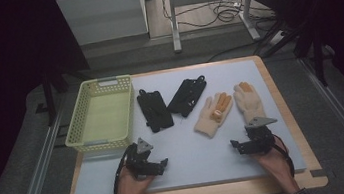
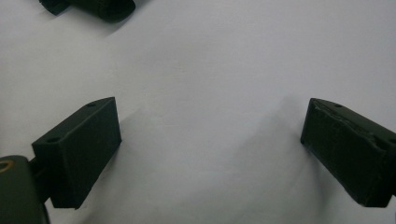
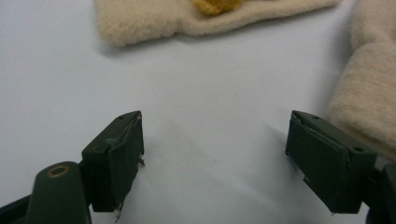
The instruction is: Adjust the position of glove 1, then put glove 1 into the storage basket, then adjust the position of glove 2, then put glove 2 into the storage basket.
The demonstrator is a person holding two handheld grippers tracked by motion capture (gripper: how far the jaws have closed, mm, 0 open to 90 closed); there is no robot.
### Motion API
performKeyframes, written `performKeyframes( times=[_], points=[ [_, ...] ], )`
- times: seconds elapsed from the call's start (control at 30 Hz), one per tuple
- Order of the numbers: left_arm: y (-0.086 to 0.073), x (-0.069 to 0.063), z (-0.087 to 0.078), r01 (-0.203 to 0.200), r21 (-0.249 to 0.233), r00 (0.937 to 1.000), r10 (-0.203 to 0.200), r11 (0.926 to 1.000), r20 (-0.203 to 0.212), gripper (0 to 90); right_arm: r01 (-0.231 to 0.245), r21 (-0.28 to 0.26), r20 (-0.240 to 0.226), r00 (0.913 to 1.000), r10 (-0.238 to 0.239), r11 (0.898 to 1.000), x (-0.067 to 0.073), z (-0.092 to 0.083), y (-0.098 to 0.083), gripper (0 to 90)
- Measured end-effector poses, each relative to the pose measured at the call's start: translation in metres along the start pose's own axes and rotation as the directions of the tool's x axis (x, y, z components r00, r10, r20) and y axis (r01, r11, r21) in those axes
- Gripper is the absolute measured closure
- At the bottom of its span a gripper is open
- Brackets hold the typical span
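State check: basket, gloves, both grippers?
yellow basket: upright, nothing inside
left black glove: flat on the mat
right black glove: flat on the mat
left cream glove: flat
right cream glove: flat
left gripper: open, holding nothing
right gripper: open, holding nothing

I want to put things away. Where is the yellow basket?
In the high view the yellow basket sits at the table's back left corner, just left of the two black gloves, beyond the left tool.
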State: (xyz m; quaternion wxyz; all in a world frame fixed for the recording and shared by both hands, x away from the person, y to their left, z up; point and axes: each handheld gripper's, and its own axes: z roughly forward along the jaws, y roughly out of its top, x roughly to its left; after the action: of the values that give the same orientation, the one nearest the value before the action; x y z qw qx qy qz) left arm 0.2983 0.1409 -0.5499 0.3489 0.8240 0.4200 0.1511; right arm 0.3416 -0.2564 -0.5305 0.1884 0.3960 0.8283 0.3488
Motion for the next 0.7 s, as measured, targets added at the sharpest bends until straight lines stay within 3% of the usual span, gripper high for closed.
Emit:
performKeyframes(
  times=[0.23, 0.37, 0.7],
  points=[
    [0.0, 0.0, 0.0, 0.001, -0.001, 1.0, -0.001, 1.0, 0.001, 5.1, -0.009, -0.001, -0.007, 0.9999, 0.009, 1.0, 0.0, 0.004, 0.013, 21.3],
    [0.0, 0.0, 0.0, 0.001, -0.001, 1.0, -0.001, 1.0, 0.0, 5.1, -0.022, -0.017, -0.034, 0.9992, 0.021, 1.0, 0.0, 0.007, 0.028, 21.8],
    [0.0, 0.0, 0.0, 0.0, -0.001, 1.0, 0.0, 1.0, 0.0, 5.2, -0.013, -0.019, -0.06, 0.9981, 0.012, 1.0, 0.006, 0.038, 0.079, 21.9]
  ],
)
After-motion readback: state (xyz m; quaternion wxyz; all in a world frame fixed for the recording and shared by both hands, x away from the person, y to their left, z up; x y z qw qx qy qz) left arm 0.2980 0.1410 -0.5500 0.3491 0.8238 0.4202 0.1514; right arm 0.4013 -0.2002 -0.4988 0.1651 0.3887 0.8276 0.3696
